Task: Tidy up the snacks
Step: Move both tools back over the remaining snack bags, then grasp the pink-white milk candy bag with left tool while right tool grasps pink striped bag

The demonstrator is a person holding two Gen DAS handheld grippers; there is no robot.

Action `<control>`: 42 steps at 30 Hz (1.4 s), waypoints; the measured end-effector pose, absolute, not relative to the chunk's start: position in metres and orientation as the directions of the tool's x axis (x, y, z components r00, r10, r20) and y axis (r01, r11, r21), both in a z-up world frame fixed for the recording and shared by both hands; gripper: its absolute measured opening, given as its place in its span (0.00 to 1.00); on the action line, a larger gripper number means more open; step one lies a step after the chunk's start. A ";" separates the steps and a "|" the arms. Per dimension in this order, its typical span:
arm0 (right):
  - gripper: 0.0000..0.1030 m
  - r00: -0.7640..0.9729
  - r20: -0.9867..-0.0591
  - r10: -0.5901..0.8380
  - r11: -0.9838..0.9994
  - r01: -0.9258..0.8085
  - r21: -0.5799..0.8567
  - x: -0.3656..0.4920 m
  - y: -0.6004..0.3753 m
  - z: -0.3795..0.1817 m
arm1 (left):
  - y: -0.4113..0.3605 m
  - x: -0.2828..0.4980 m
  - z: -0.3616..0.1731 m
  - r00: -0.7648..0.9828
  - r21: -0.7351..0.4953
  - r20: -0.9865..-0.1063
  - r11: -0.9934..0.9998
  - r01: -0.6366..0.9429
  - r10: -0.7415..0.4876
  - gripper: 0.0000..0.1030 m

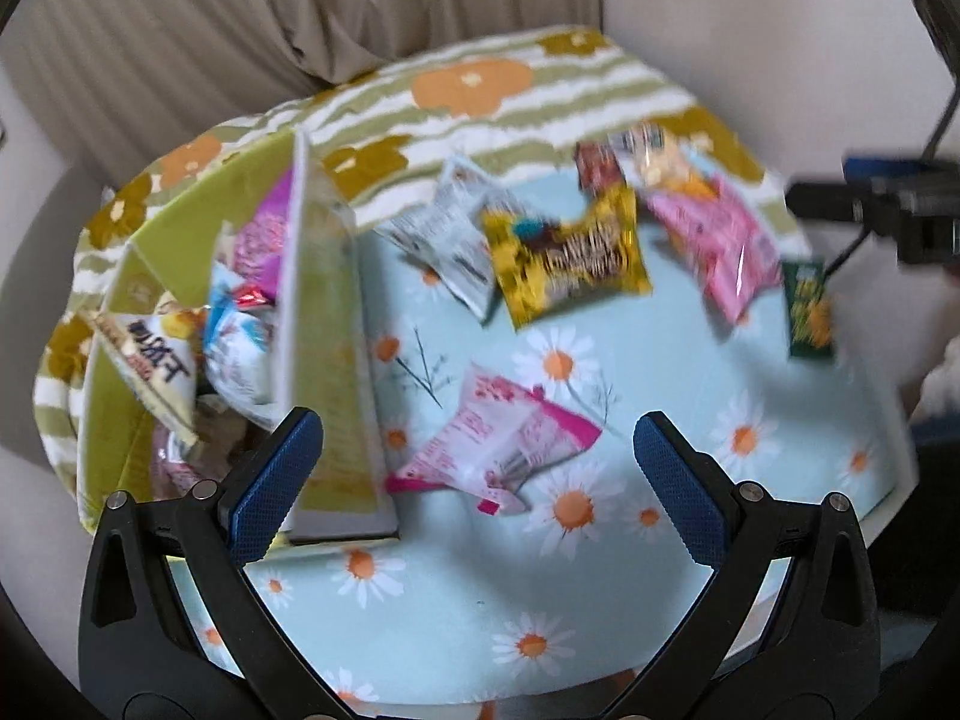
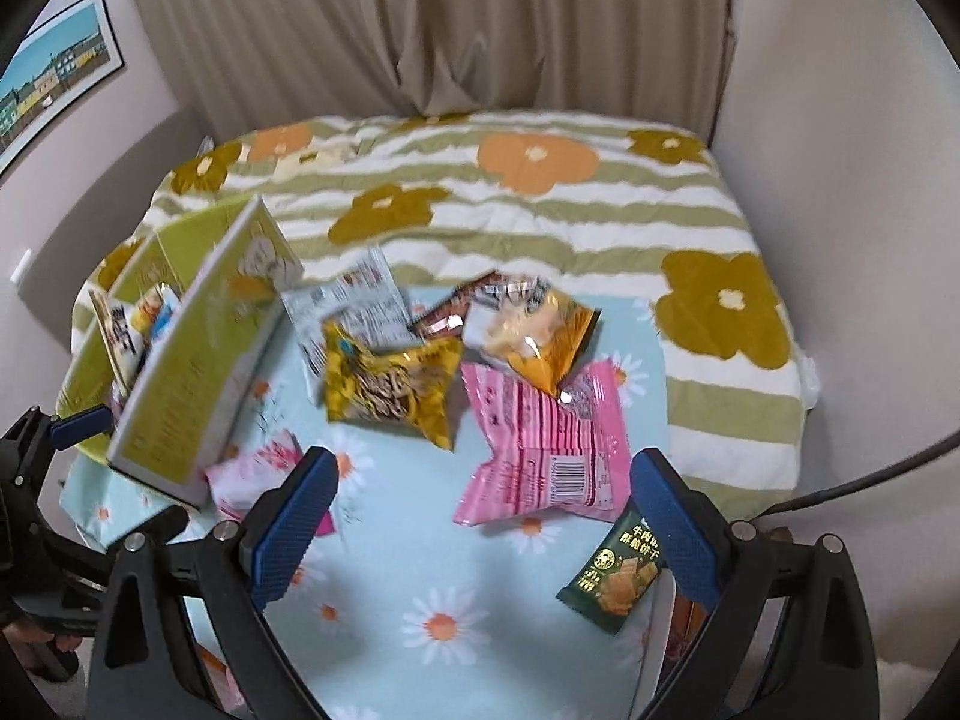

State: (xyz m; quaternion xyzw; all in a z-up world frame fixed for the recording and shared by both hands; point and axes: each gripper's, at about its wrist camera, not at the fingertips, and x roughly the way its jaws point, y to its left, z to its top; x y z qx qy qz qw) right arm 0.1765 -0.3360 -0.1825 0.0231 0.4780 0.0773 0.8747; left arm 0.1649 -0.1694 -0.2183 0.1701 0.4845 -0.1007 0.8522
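Observation:
Snack packets lie on a daisy-print cloth (image 1: 456,588). A yellow-green box (image 1: 327,324) at the left holds several packets (image 1: 234,336). My left gripper (image 1: 477,450) is open and empty, above a pink-and-white packet (image 1: 498,444). A yellow packet (image 1: 564,252), a white packet (image 1: 444,228) and a pink packet (image 1: 720,240) lie farther back. My right gripper (image 2: 480,486) is open and empty, near the pink packet (image 2: 546,450) and a dark green packet (image 2: 612,576). An orange packet (image 2: 534,330) and the yellow packet (image 2: 390,384) lie behind. The box (image 2: 180,384) stands at the left.
The cloth lies on a bed with a green-striped flower blanket (image 2: 540,210). Beige curtains (image 2: 420,30) hang behind. A framed picture (image 2: 54,72) hangs on the left wall. The right gripper (image 1: 888,210) shows at the right edge of the left wrist view.

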 end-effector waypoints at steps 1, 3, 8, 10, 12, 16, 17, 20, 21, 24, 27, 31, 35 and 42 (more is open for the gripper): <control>0.94 0.522 -0.838 0.161 0.986 -0.122 0.113 0.180 -0.339 -0.189 | -0.172 0.166 -0.225 0.503 0.207 -0.864 0.915 0.345 0.006 1.00; 0.94 0.501 -0.849 0.167 0.984 -0.136 0.113 0.188 -0.343 -0.203 | -0.180 0.170 -0.243 0.480 0.249 -0.876 0.896 0.368 0.046 1.00; 0.94 0.464 -0.864 0.196 0.979 -0.134 0.151 0.204 -0.356 -0.230 | -0.195 0.181 -0.281 0.443 0.334 -0.887 0.844 0.419 0.131 0.99; 0.94 0.453 -0.867 0.208 0.977 -0.137 0.162 0.210 -0.359 -0.238 | -0.196 0.186 -0.291 0.423 0.347 -0.893 0.837 0.422 0.157 0.96; 0.94 0.442 -0.872 0.209 0.977 -0.141 0.163 0.215 -0.360 -0.245 | -0.194 0.192 -0.302 0.385 0.333 -0.908 0.844 0.421 0.166 0.94; 0.94 0.417 -0.880 0.228 0.972 -0.148 0.182 0.223 -0.359 -0.255 | -0.188 0.199 -0.318 0.328 0.310 -0.928 0.858 0.410 0.179 0.92; 0.94 0.411 -0.882 0.231 0.971 -0.150 0.185 0.225 -0.359 -0.257 | -0.186 0.201 -0.322 0.314 0.302 -0.932 0.863 0.406 0.179 0.92; 0.94 0.399 -0.887 0.232 0.971 -0.156 0.184 0.231 -0.359 -0.263 | -0.185 0.204 -0.331 0.291 0.299 -0.938 0.864 0.405 0.188 0.92; 0.94 0.392 -0.890 0.232 0.970 -0.156 0.185 0.234 -0.359 -0.265 | -0.184 0.205 -0.334 0.279 0.297 -0.941 0.863 0.409 0.191 0.92; 0.94 0.383 -0.895 0.230 0.971 -0.149 0.186 0.241 -0.361 -0.271 | -0.179 0.209 -0.333 0.274 0.258 -0.949 0.880 0.399 0.154 0.89; 0.94 0.365 -0.902 0.232 0.971 -0.142 0.193 0.248 -0.363 -0.280 | -0.172 0.211 -0.331 0.253 0.209 -0.960 0.900 0.382 0.116 0.82; 0.94 0.348 -0.909 0.231 0.971 -0.147 0.190 0.253 -0.364 -0.287 | -0.161 0.216 -0.328 0.200 0.082 -0.980 0.931 0.356 0.009 0.54; 0.94 0.328 -0.916 0.229 0.971 -0.148 0.190 0.258 -0.366 -0.294 | -0.159 0.214 -0.327 0.198 0.063 -0.980 0.936 0.346 -0.007 0.51; 0.94 0.303 -0.920 0.247 0.966 -0.151 0.210 0.260 -0.365 -0.307 | -0.164 0.208 -0.320 0.205 0.044 -0.978 0.946 0.322 -0.024 0.44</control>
